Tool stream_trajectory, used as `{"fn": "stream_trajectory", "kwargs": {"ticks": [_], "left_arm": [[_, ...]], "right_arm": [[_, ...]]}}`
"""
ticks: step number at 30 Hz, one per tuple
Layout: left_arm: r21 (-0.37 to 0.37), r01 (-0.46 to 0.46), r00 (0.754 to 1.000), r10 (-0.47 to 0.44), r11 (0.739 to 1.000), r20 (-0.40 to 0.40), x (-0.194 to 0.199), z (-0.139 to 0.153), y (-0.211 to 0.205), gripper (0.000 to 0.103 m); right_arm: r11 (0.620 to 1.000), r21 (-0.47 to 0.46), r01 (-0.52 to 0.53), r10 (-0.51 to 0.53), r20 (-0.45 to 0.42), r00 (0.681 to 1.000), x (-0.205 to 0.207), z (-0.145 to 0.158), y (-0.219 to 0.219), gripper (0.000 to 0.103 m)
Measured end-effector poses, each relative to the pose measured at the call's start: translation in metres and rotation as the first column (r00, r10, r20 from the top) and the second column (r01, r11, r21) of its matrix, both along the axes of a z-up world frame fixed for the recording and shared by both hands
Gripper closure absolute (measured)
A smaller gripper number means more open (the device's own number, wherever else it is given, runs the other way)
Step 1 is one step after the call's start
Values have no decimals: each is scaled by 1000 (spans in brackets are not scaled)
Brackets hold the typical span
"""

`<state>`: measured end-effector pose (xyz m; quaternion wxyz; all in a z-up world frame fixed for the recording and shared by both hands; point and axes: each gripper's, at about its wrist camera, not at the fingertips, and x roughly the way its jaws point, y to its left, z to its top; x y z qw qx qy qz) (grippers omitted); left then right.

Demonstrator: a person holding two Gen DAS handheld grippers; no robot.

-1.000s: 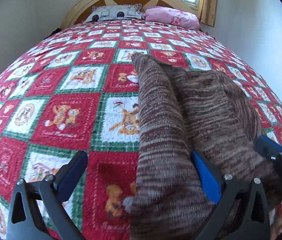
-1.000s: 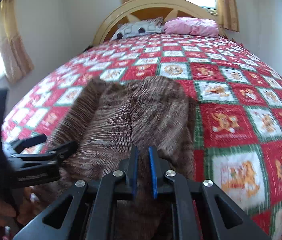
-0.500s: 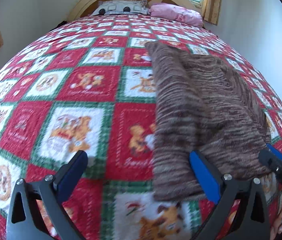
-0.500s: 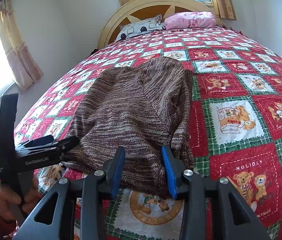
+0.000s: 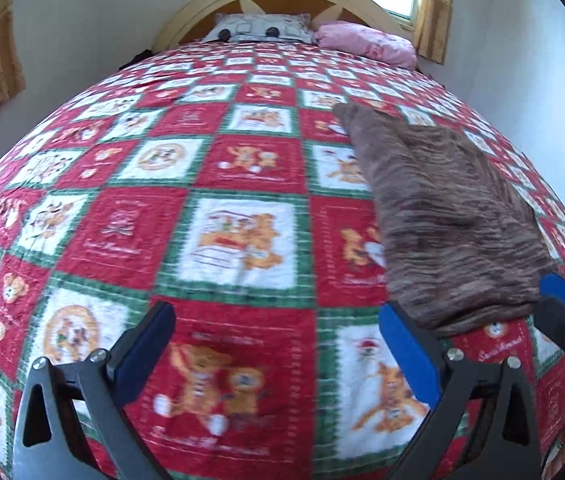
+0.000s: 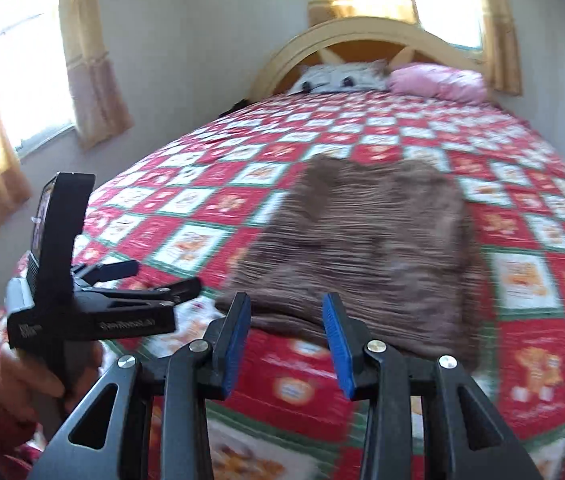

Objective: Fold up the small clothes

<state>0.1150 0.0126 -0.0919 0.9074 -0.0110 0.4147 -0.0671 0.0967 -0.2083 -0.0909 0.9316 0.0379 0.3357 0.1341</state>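
The right gripper is nearest, its jaws a little apart after just opening, with nothing between them; the blue pads do not touch the cloth. The left gripper, held by a hand in a red sleeve, has its jaws spread wide over the bare quilt. Just behind them lies the folded brown garment, flat on the quilt. Far behind are two pillows and the headboard.
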Motion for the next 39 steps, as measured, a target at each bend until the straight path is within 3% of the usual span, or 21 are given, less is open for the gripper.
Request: {"fn": "stream_trajectory", "kwargs": {"ticks": [4, 6, 8, 13, 16, 18, 20, 21, 22, 24, 27, 29, 32, 34, 36, 38, 39], "left_arm": [[-52, -39, 999, 37, 998, -31, 4, -9, 14, 0], [-68, -41, 999, 39, 997, -25, 4, -9, 16, 0], [-59, -38, 999, 37, 998, -28, 5, -11, 13, 0], [-46, -24, 999, 22, 999, -30, 6, -11, 11, 0], [-111, -9, 1000, 7, 994, -23, 8, -4, 18, 0], [-163, 0, 1000, -3, 987, -16, 16, 6, 20, 0], [-204, 6, 1000, -7, 979, -3, 29, 18, 18, 0], [-232, 18, 1000, -17, 972, 7, 39, 26, 14, 0], [-258, 37, 999, -37, 965, 4, 51, 31, 8, 0], [-288, 82, 996, -89, 954, -11, 76, 34, -8, 0], [-269, 101, 994, -111, 958, -24, 105, 31, -34, 0], [-267, 107, 992, -122, 958, -40, 120, 26, -48, 1], [-290, 106, 985, -140, 951, -98, 141, 7, -65, 8], [-256, 102, 980, -141, 961, -137, 149, -8, -76, 12], [-196, 123, 988, -139, 973, -73, 142, -9, -85, 12], [-153, 134, 988, -145, 979, -58, 139, -9, -92, 12], [-147, 138, 987, -148, 979, -55, 138, -9, -93, 12]], "right_arm": [[999, 29, 20, -19, -56, 998, 28, -13, 10, 70], [998, 65, 1, 12, -193, 981, 44, -39, 15, 70], [999, 40, -28, 35, -162, 986, 34, -39, 22, 70], [994, 57, -88, 99, -223, 970, 17, -34, 20, 70], [994, 81, -78, 90, -148, 985, 0, -12, 2, 71], [996, 83, -24, 29, -54, 998, -5, 12, -25, 70], [992, 102, 75, -77, 24, 997, -2, 36, -60, 52], [987, 112, 115, -120, 43, 992, 2, 44, -75, 33], [980, 123, 156, -164, 55, 985, 9, 49, -89, 28], [965, 168, 200, -209, 35, 977, 31, 51, -118, 28], [951, 204, 232, -224, -61, 973, 74, 35, -141, 28], [950, 172, 260, -246, -97, 964, 96, 22, -149, 28], [946, 147, 289, -266, -159, 951, 130, -4, -152, 28], [946, 146, 289, -259, -192, 946, 143, -19, -150, 28], [955, 108, 277, -248, -224, 942, 155, -37, -145, 28], [959, 80, 270, -250, -202, 947, 153, -40, -140, 30], [960, 84, 267, -247, -195, 949, 151, -40, -140, 38]]}}
